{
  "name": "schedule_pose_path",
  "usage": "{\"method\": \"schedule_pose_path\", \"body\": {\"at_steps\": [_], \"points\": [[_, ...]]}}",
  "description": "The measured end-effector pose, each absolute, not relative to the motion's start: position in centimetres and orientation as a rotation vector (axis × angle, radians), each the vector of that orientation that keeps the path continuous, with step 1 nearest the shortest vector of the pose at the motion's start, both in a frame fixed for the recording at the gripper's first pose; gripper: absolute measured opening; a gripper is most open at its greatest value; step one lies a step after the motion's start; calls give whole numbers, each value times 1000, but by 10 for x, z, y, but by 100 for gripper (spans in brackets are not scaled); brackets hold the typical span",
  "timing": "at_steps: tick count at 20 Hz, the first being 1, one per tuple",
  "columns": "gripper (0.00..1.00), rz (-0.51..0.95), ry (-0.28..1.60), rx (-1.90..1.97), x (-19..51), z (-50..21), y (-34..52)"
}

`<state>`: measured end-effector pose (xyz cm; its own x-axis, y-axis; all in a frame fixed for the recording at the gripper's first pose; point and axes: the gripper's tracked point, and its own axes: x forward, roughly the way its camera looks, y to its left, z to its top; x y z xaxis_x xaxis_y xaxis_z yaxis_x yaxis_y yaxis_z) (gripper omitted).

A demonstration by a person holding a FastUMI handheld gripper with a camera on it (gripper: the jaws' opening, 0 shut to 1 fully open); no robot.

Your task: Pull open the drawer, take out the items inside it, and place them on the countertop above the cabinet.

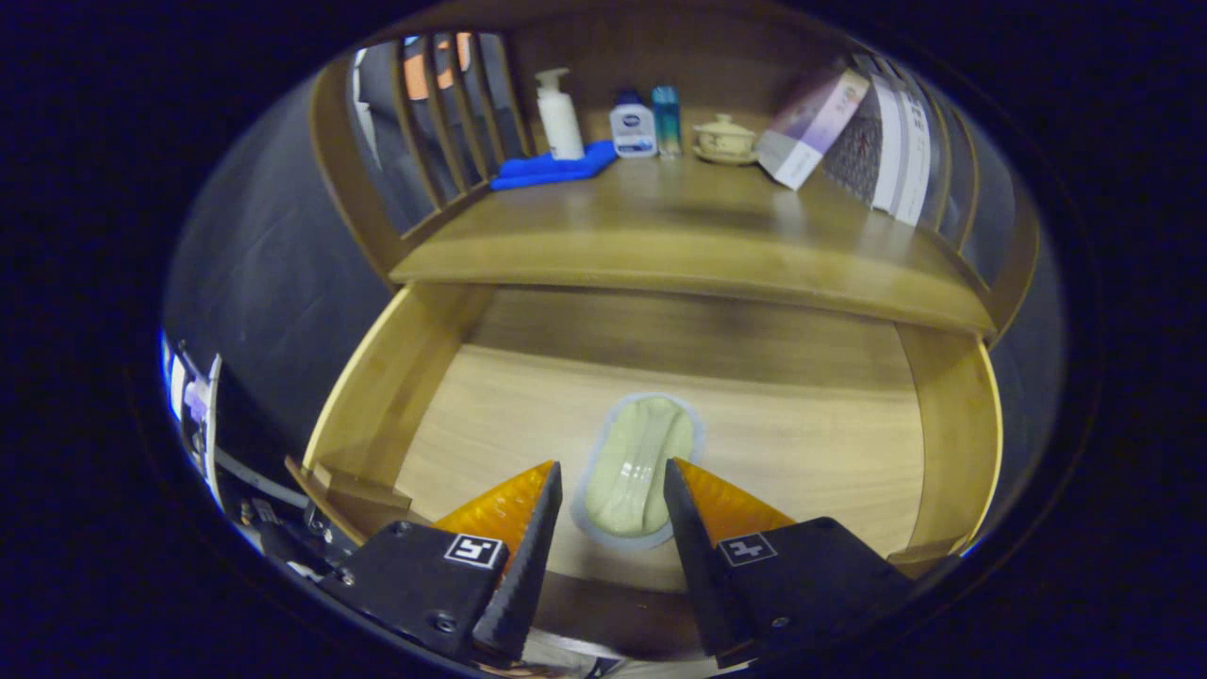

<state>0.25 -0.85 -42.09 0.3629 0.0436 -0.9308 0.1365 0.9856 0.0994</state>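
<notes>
Plastic-wrapped packet [638,469] looks light, soft, slippery; gripper [613,490] spread open astride it in drawer [377,377] should pinch its middle

The drawer [660,415] stands pulled out beneath the countertop [698,245], its wooden floor bare on both sides of a single sealed pale packet [639,469] lying flat near the front. The gripper [613,476] hangs above the drawer front with its fingers spread, one on each side of the packet's near end, not pressing it. The drawer's side walls rise well apart from the packet. Above the drawer, the countertop's front and middle are open wood; along its back stand a pump bottle [558,115] on a blue cloth [552,168], a small bottle [633,124], a slim blue container [666,120] and a lidded cup [724,139], with leaning boxes [811,127] at the right and slatted rails [453,113] closing both ends.
</notes>
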Motion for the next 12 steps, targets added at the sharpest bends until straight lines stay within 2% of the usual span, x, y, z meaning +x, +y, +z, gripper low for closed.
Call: {"method": "schedule_pose_path", "body": {"at_steps": [3,9,12], "points": [[64,-76,1247,219,4,-432,-12],[45,-117,1271,213,9,-445,-17],[39,-136,1263,200,11,-448,-20]]}}
